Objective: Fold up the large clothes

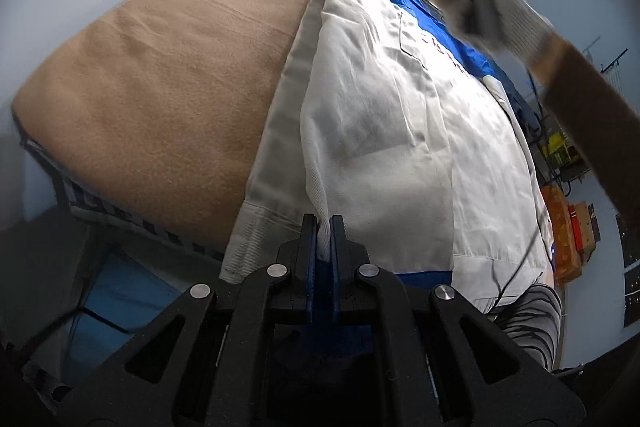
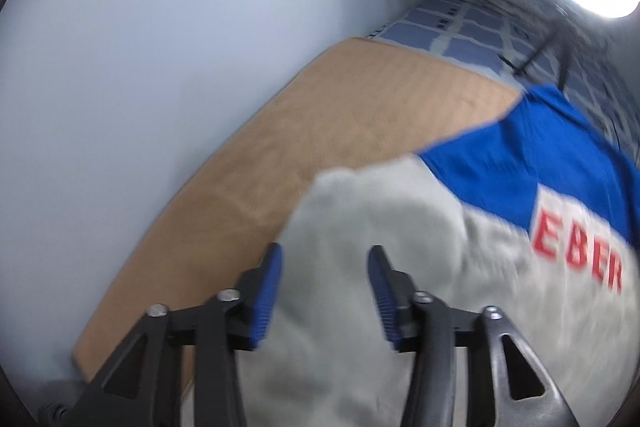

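- The white-and-blue work jacket (image 1: 384, 131) lies on a tan blanket (image 1: 168, 99) spread over the bed (image 2: 472, 23), close to the near edge, with red lettering on its chest.
- One fold looks made: a sleeve or side panel is laid back over the body, leaving a long straight edge toward the blanket.
- The left tongs (image 1: 323, 227) are pressed together on the jacket's hem at the near edge, with pale cloth pinched between the blue pads.
- The right tongs (image 2: 324, 267) stand about half open above the upper part of the jacket, nothing between them; the view is smeared, so they seem to be in transit.
- In the left wrist view the gloved right hand (image 1: 500, 7) is up near the collar end, clear of the cloth.
- Left to do, by my reading: the blue shoulder area is still spread out, and the jacket lies at full length, so the lengthwise folds are not yet made.
- Overall I judge this an early-to-middle stage.
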### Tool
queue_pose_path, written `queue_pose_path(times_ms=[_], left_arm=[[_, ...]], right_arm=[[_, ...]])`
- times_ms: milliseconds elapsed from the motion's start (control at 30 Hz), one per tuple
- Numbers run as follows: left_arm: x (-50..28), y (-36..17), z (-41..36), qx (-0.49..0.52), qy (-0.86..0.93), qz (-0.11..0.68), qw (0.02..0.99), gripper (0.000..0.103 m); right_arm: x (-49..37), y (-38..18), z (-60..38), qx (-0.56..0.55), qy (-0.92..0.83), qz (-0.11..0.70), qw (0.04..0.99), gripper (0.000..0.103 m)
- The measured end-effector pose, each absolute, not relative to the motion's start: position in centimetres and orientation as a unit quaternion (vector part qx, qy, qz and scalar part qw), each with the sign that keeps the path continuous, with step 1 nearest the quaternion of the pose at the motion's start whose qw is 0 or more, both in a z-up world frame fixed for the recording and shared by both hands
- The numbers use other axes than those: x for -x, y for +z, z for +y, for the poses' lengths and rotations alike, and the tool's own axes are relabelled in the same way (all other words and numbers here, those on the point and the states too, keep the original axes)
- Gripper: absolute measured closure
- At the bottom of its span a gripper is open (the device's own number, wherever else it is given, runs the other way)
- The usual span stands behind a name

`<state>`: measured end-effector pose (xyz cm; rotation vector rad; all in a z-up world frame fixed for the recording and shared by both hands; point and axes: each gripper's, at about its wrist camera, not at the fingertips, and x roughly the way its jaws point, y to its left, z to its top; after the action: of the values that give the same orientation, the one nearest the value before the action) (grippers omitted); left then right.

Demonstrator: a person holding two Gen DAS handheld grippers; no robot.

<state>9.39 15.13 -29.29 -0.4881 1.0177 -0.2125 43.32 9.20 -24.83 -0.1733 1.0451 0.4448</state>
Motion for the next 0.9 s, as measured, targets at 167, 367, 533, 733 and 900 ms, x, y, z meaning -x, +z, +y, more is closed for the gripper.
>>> queue_pose_path(times_ms=[167, 367, 533, 733, 900], left_arm=[[-9.8, -29.6, 15.6, 0.243, -0.107, 0.486, 0.832, 0.099], [-9.9, -29.6, 15.1, 0.220, -0.108, 0.485, 0.839, 0.099], [-10.2, -30.1, 15.6, 0.232, -0.110, 0.489, 0.834, 0.099], [-10.3, -30.1, 15.3, 0.222, -0.112, 0.491, 0.835, 0.099], [-10.2, -30.0, 15.0, 0.220, -0.112, 0.492, 0.835, 0.099]], right_arm=[[-47.4, -26.5, 13.4, 0.143, 0.196, 0.503, 0.829, 0.054], [-49.2, -28.7, 15.1, 0.226, 0.198, 0.524, 0.797, 0.064], [-49.4, -28.0, 12.6, 0.230, 0.225, 0.536, 0.781, 0.066], [-48.7, -27.0, 11.4, 0.245, 0.255, 0.535, 0.767, 0.066], [-47.6, -26.4, 11.8, 0.279, 0.298, 0.531, 0.743, 0.066]])
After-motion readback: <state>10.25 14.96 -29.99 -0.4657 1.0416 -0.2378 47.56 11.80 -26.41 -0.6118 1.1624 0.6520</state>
